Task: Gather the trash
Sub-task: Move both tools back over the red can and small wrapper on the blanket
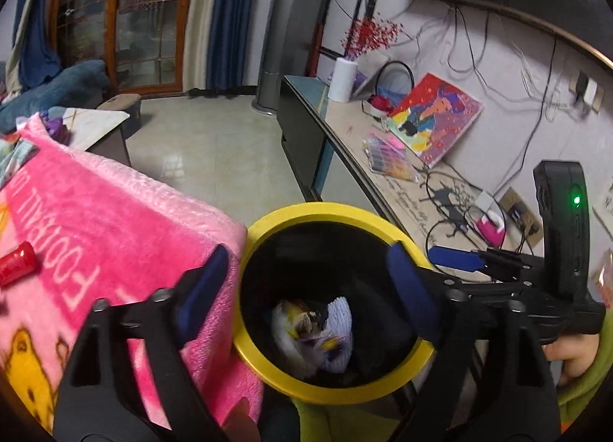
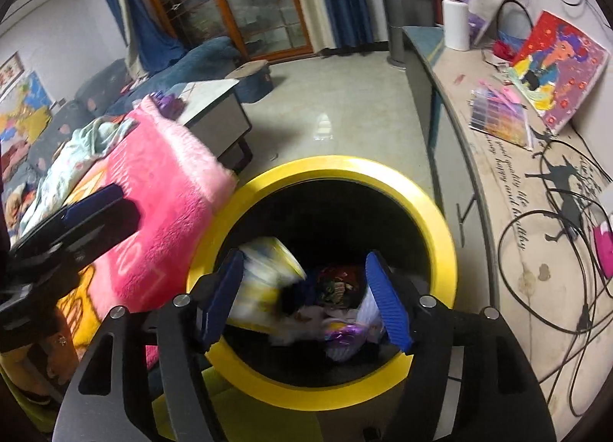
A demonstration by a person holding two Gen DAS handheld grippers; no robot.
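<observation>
- Release step: left gripper [image 1: 306, 294] and right gripper [image 2: 306, 298] stood agape, empty, above the yellow-rimmed bin [image 2: 440, 212]; wrappers [image 2: 268, 273] blurred inside.
- Next, judged: fetch the red cylinder [image 1: 17, 264] at left edge.

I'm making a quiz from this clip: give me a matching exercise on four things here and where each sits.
Things:
1. red cylindrical cap
2. crumpled wrappers
3. white ribbed vase
4. colourful painted canvas

Places:
A. leaning against the wall
B. on the pink fleece blanket
C. inside the yellow-rimmed black bin
D. far end of the sideboard

Pairs: 1-B, 2-C, 3-D, 4-A
</observation>
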